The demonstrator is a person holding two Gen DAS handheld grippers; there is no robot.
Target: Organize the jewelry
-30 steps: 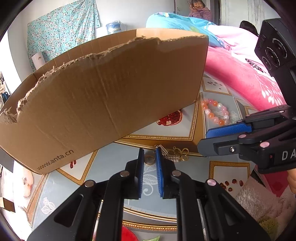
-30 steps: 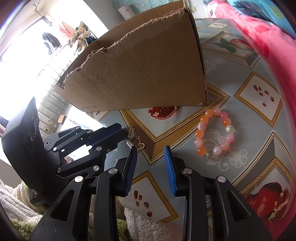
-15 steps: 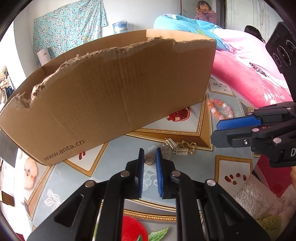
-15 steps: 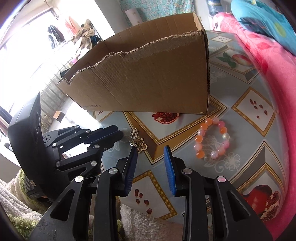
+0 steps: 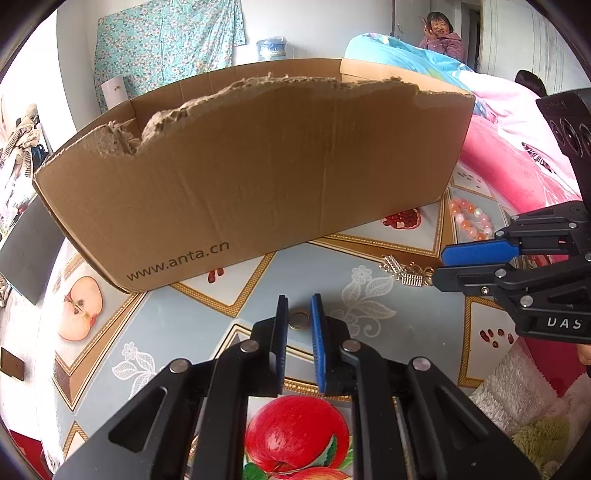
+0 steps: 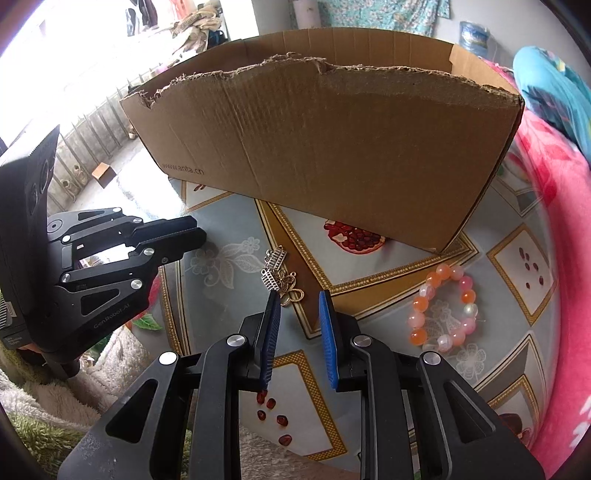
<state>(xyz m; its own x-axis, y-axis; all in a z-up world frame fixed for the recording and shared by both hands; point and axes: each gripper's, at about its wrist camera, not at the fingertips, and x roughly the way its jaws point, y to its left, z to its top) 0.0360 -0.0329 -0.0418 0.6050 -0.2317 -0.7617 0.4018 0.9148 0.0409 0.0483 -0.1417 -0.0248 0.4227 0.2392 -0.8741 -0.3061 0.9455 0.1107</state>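
My left gripper (image 5: 299, 308) is shut on a small gold ring (image 5: 298, 319), held above the patterned tablecloth (image 5: 177, 325). The brown cardboard box (image 5: 258, 177) stands just beyond it. My right gripper (image 6: 298, 301) is open and empty, its tips just short of a gold and silver pendant piece (image 6: 279, 275) lying on the cloth; the piece also shows in the left wrist view (image 5: 404, 271). A pink and orange bead bracelet (image 6: 441, 306) lies to the right of it, in front of the box (image 6: 332, 147).
A pink blanket (image 6: 561, 258) borders the table on the right. Fluffy towels (image 6: 55, 406) lie at the near edge. A person (image 5: 441, 35) stands at the far back. A dark panel (image 5: 26, 251) sits left of the box.
My left gripper has lifted and drawn back to the left with the ring, away from the pendant piece. My right gripper has moved in toward the pendant piece, still open.
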